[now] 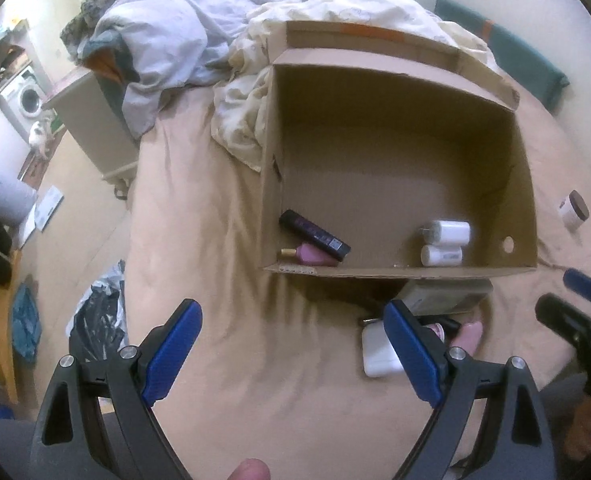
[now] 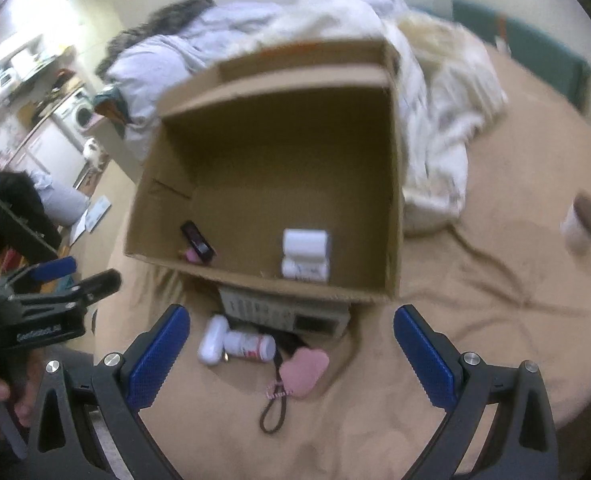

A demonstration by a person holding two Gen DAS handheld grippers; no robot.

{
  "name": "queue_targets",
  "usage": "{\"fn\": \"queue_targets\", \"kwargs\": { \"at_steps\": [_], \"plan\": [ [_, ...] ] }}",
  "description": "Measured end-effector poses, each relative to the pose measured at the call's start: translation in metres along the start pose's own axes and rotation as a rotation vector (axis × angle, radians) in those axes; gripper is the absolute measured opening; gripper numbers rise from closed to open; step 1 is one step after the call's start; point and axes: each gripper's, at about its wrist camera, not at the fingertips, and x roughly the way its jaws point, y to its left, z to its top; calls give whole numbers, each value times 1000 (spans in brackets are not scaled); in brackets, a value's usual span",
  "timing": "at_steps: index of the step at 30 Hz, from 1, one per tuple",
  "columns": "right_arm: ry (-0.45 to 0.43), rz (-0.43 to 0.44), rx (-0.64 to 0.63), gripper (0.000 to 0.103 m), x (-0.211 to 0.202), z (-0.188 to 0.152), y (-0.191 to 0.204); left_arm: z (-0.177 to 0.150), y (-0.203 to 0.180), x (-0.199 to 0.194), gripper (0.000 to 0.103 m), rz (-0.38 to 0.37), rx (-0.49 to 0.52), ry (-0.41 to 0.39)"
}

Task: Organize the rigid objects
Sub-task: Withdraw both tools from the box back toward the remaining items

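Observation:
An open cardboard box (image 1: 399,128) (image 2: 279,152) sits on the tan bed. Inside lie a black tube (image 1: 314,235), a pink bottle (image 1: 309,255) and two white containers (image 1: 445,240) (image 2: 305,254). In front of the box lie a grey carton (image 2: 283,314), a white case (image 2: 212,340) (image 1: 377,350), a white pill bottle (image 2: 251,346) and a pink cloud-shaped item (image 2: 305,368) with a cord. A brown-lidded jar (image 2: 583,218) (image 1: 573,210) lies right of the box. My left gripper (image 1: 291,344) is open and empty. My right gripper (image 2: 291,352) is open above the loose items.
Crumpled white and pale blue bedding (image 1: 183,40) is piled behind and left of the box. A teal cushion (image 1: 507,48) stands at the back right. A dark bag (image 1: 99,316) lies at the bed's left edge. A washing machine (image 1: 25,96) stands far left.

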Motion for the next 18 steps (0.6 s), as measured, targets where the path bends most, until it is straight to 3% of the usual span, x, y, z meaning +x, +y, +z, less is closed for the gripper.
{"fn": "queue_targets", "kwargs": {
  "at_steps": [12,18],
  "plan": [
    [72,8,151,103,16,2,-28,-1,5,17,91,-24,-42,57],
    [92,8,152,103,20,1,-27,-5,-3,28,91,-27,-18,96]
  ]
}}
